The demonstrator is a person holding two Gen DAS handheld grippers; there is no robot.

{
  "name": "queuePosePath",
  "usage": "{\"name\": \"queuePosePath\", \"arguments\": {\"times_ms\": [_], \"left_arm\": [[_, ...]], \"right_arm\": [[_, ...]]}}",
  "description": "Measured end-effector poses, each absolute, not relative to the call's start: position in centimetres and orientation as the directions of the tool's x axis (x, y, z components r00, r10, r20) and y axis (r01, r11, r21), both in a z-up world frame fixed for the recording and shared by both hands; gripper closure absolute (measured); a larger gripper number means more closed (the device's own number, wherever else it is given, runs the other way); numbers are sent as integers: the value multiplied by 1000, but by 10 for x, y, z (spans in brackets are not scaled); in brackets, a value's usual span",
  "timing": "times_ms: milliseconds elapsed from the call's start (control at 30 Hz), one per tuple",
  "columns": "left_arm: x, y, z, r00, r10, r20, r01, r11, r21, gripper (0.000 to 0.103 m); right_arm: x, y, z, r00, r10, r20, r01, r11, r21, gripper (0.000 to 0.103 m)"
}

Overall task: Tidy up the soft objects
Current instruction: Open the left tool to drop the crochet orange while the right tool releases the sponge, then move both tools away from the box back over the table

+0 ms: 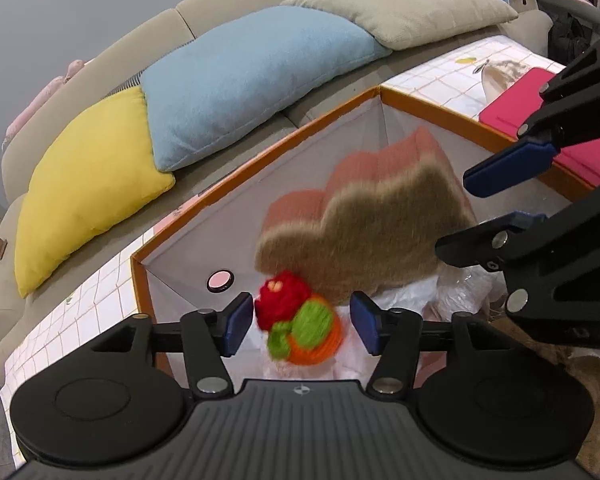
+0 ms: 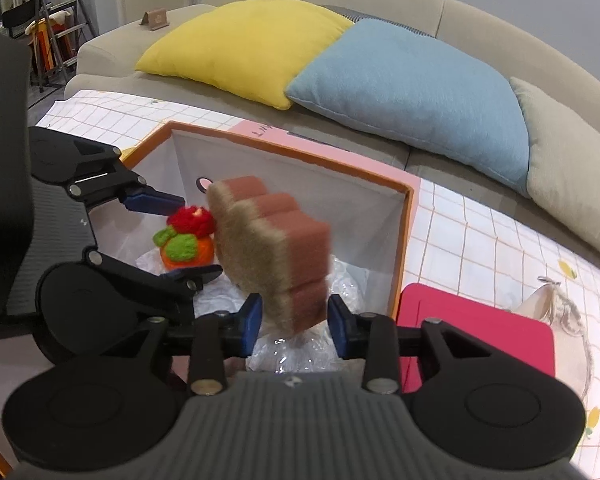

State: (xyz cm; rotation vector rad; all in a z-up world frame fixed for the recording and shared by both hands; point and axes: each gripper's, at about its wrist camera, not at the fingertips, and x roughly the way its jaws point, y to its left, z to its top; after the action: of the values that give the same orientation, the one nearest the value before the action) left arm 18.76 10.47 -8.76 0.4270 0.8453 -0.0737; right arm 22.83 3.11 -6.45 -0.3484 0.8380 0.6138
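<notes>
An orange-rimmed storage box with white lining stands on the tiled cloth. A brown-and-pink scalloped sponge is blurred in mid-air over the box, between and just beyond the jaws of my open right gripper, apart from both pads. A knitted red, green and orange toy is blurred between the open jaws of my left gripper, not pinched. Crumpled clear plastic lies in the box bottom.
A beige sofa behind holds yellow, blue and beige cushions. A magenta flat pad and a beige plush item lie on the cloth right of the box. A step ladder stands far left.
</notes>
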Motion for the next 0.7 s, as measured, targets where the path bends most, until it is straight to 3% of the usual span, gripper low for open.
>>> {"name": "queuePosePath", "arguments": {"times_ms": [100, 200, 333, 433, 700], "left_arm": [[181, 101, -81, 679, 99, -727, 241, 906, 348, 32], [172, 98, -71, 698, 96, -710, 238, 904, 356, 27], [159, 98, -56, 724, 87, -684, 191, 928, 320, 26], [147, 94, -45, 744, 80, -664, 168, 939, 302, 26], [107, 75, -16, 804, 75, -591, 100, 961, 259, 26]], "right_arm": [[227, 27, -58, 512, 375, -773, -629, 776, -41, 61], [224, 24, -50, 527, 376, -762, -625, 779, -48, 47], [216, 16, -35, 543, 376, -751, -617, 785, -52, 45], [206, 7, -23, 570, 369, -734, -597, 800, -62, 37], [163, -30, 3, 638, 376, -672, -556, 829, -64, 35]]}}
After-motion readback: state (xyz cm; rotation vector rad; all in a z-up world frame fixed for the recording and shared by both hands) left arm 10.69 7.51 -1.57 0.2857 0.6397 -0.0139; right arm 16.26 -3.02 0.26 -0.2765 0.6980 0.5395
